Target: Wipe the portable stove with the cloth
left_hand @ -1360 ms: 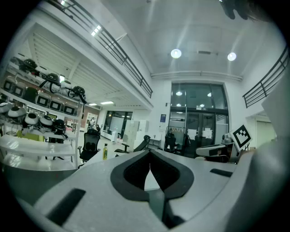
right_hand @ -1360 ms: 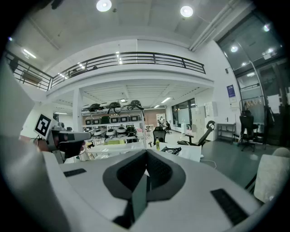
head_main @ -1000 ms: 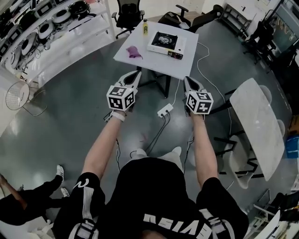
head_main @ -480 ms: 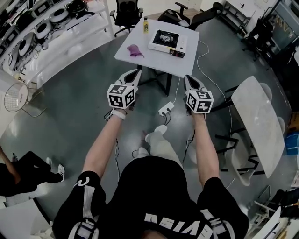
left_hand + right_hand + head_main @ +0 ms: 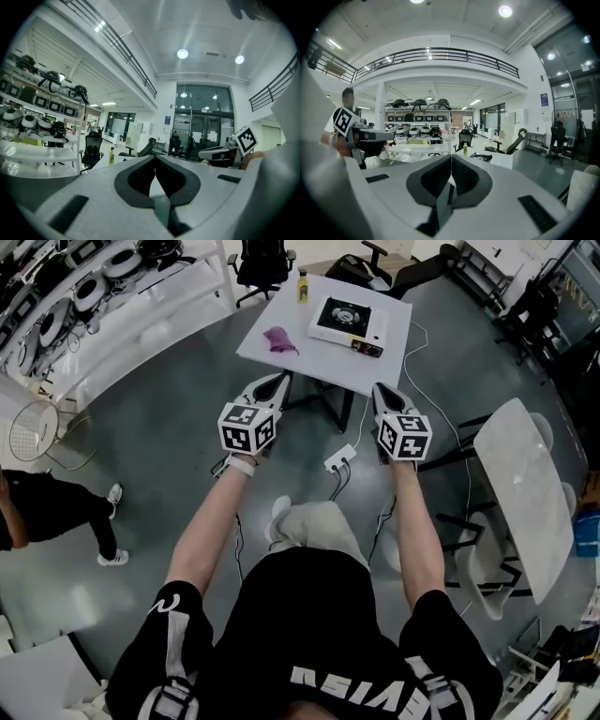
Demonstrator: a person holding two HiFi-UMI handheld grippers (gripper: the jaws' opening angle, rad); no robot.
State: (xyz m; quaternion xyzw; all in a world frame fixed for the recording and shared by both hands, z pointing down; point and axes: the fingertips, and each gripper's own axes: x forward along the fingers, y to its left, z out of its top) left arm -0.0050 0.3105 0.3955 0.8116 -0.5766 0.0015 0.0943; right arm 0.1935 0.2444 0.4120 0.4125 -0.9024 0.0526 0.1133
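head view: the person stands on the grey floor (image 5: 169, 427), well apart from the white bench (image 5: 272, 357), so no wiping has begun yet. the portable stove (image 5: 349, 322) lies flat near the far right part of the bench. it is a low white box with a dark square burner plate on top. the cloth (image 5: 279, 338) is a small purple crumpled piece, soft and loose, and it lies to the left of the stove, apart from it, where the left gripper (image 5: 277, 381) can take it first, i think. a yellow bottle (image 5: 302, 285) stands upright at the far edge of the bench. the left gripper and the right gripper (image 5: 380, 390) are held side by side in front of the body and point toward the bench, both empty. this looks like a carrying pose for the way there. a white power strip (image 5: 339, 460) lies on the smooth, shiny floor.

left gripper view: the two dark padded jaws are pressed together, tip against tip, with nothing between them. the body around them is grey, matt plastic.

right gripper view: here too the jaws are closed on each other and hold nothing. past them the bench shows with the stove on it, and the bottle beside.
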